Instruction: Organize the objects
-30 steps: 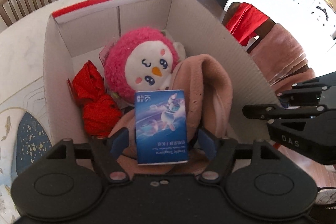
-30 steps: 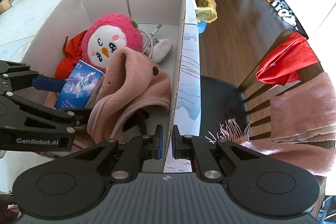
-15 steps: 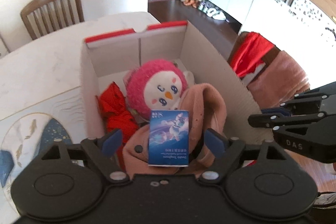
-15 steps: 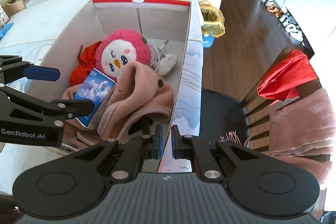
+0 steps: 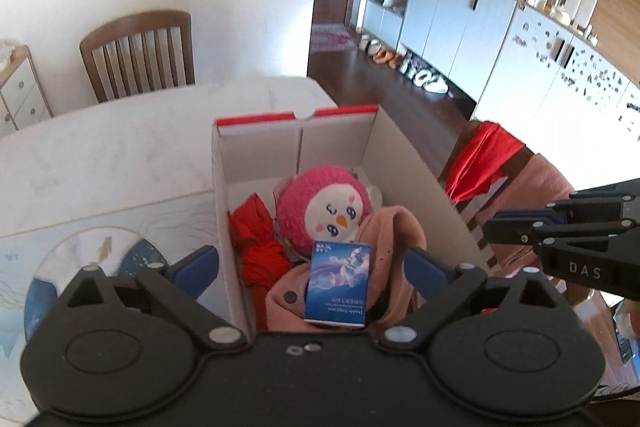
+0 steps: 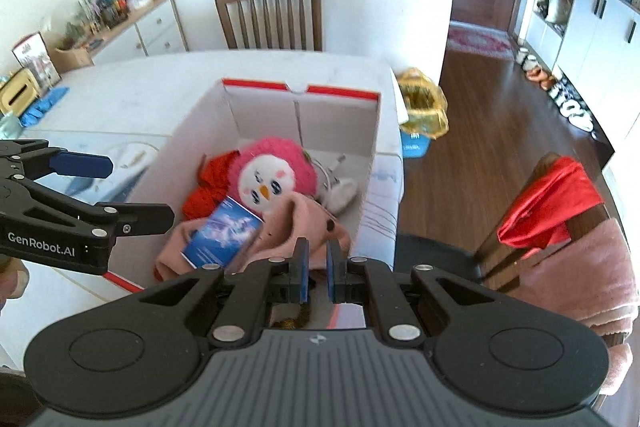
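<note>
Blue packet dropped in the box, both hands lifting clear.

My left gripper (image 5: 312, 263) has just been opening its jaws and they now stand wide, with nothing pressed between them; the blue packet (image 5: 338, 293) lies free below, resting on the pink garment (image 5: 394, 247) inside the cardboard box (image 5: 408, 163), just in front of the pink plush toy (image 5: 324, 211) and beside the red cloth (image 5: 256, 239). My right gripper (image 6: 316, 267) has its jaws drawn nearly together and carries nothing that I can see. I judge the placing step done and the withdrawal under way. The next move calls for finding whatever loose item remains on the worktop (image 5: 120, 163), so I must swing away from the box without clipping its wall.
</note>
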Available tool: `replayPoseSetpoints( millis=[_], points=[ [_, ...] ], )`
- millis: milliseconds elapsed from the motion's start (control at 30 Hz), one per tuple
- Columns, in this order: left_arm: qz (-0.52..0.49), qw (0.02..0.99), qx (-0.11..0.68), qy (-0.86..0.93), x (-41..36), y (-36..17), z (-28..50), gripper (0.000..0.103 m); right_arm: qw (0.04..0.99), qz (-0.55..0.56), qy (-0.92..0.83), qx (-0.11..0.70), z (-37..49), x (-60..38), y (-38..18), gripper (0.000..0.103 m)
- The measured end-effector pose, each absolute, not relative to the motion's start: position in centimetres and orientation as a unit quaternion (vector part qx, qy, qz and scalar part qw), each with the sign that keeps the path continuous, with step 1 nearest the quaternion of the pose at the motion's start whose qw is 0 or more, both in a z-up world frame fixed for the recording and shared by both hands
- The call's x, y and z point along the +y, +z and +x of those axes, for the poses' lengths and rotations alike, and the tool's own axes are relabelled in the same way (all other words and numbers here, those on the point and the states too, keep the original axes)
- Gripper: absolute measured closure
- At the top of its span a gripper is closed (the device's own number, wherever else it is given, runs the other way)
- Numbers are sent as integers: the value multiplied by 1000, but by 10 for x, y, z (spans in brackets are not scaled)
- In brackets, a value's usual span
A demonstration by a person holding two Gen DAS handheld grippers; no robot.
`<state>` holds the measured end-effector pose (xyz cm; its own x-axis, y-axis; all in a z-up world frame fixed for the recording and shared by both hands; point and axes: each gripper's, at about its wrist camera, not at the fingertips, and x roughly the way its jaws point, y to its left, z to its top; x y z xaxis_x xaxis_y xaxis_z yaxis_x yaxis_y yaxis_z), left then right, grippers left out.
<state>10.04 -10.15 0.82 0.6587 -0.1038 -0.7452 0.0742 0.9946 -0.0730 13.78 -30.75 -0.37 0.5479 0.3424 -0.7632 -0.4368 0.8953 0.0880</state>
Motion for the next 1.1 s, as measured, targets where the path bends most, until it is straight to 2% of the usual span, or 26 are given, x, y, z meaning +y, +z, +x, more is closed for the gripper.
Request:
replayPoseSetpoints(
  millis=[267,500,767,933,1100],
  points=[
    [-19,924,379,-54,-92,24,80,2,896,-34,217,385,110,-302,16,92],
    [-29,927,368,-70,-86,29,63,2,910,-17,207,359,82,-298,26,56],
    [-30,927,366,-75,-78,28,47,2,918,-5,186,351,61,-292,27,38],
    [-28,928,362,-79,-73,26,38,1,926,-5,168,339,47,-285,25,15],
    [-34,925,367,-88,-68,23,31,2,927,7,163,337,36,-282,24,5]
  ],
)
